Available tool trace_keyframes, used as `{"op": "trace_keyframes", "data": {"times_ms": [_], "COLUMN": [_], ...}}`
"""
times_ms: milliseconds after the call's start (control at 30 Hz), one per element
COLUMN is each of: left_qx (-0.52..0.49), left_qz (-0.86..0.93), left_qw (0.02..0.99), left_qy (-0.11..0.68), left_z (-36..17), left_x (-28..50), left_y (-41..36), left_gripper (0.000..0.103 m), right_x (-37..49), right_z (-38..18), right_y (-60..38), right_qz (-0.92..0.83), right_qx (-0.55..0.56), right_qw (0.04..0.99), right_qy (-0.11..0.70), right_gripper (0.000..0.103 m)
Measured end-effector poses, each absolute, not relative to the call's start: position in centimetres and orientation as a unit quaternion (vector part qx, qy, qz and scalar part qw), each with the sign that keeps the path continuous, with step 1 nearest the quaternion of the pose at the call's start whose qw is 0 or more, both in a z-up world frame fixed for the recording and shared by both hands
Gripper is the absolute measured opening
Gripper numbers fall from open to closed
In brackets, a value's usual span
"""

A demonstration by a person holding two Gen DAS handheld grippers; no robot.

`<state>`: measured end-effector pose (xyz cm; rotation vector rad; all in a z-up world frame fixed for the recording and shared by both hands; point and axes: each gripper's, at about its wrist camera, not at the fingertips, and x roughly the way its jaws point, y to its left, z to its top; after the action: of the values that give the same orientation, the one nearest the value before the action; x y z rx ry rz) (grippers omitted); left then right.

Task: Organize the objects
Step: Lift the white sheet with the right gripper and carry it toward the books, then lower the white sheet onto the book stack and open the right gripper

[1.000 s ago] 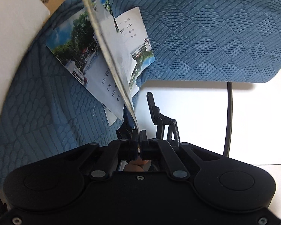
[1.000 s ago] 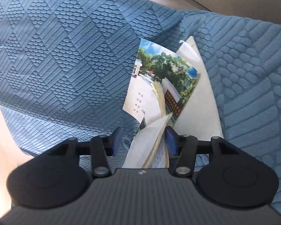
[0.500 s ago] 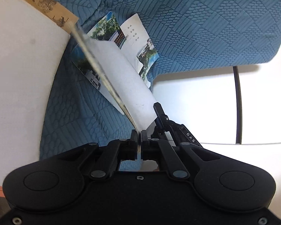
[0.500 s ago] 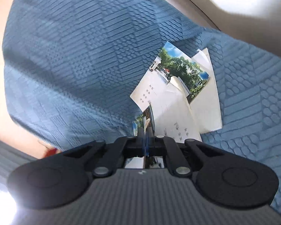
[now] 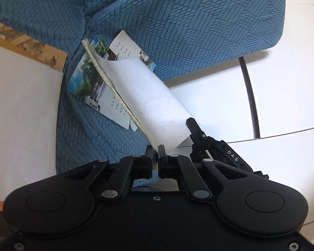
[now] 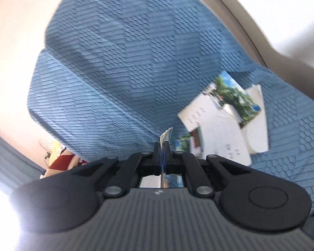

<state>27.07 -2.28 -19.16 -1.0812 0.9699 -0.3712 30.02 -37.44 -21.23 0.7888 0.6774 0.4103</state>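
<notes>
Both grippers have risen since the earlier frames, carrying a stack of cards up off the blue cushion, and the right one, spread around the stack then, is now clamped on it.

Nearest in the left wrist view, the left gripper (image 5: 156, 149) has its jaws pressed together on the lower corner of the stack of cards (image 5: 144, 96), which slants up and away with its blank white back showing. Just right of it, the right gripper (image 5: 193, 125) reaches the same stack's edge; in its own blurred view the right gripper (image 6: 162, 146) pinches a thin edge of cards. Beyond, loose photo cards (image 5: 98, 87) lie overlapped on the blue quilted cushion (image 5: 188, 31). A brown printed board (image 5: 27, 44) sits at far left against the cushion.
</notes>
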Motion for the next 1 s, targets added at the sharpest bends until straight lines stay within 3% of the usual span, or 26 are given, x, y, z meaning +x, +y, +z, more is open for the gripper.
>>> {"op": "trace_keyframes", "data": {"times_ms": [500, 733, 1000], "left_qx": [-0.442, -0.428, -0.436], "left_qz": [-0.16, -0.131, -0.088], "left_qw": [0.774, 0.791, 0.79], "left_qy": [0.423, 0.417, 0.422], "left_z": [-11.3, -11.6, -15.5], "left_x": [22.8, 19.9, 17.6], "left_y": [6.1, 9.5, 11.4], "left_gripper": [0.005, 0.005, 0.007], "right_x": [25.6, 23.0, 20.8], "right_z": [-14.5, -14.6, -17.9], "right_y": [-29.2, -26.0, -23.7], "right_qz": [0.243, 0.257, 0.249], "right_qx": [0.362, 0.312, 0.285], "right_qw": [0.85, 0.86, 0.857], "right_qy": [0.294, 0.312, 0.349], "right_gripper": [0.004, 0.004, 0.005]}}
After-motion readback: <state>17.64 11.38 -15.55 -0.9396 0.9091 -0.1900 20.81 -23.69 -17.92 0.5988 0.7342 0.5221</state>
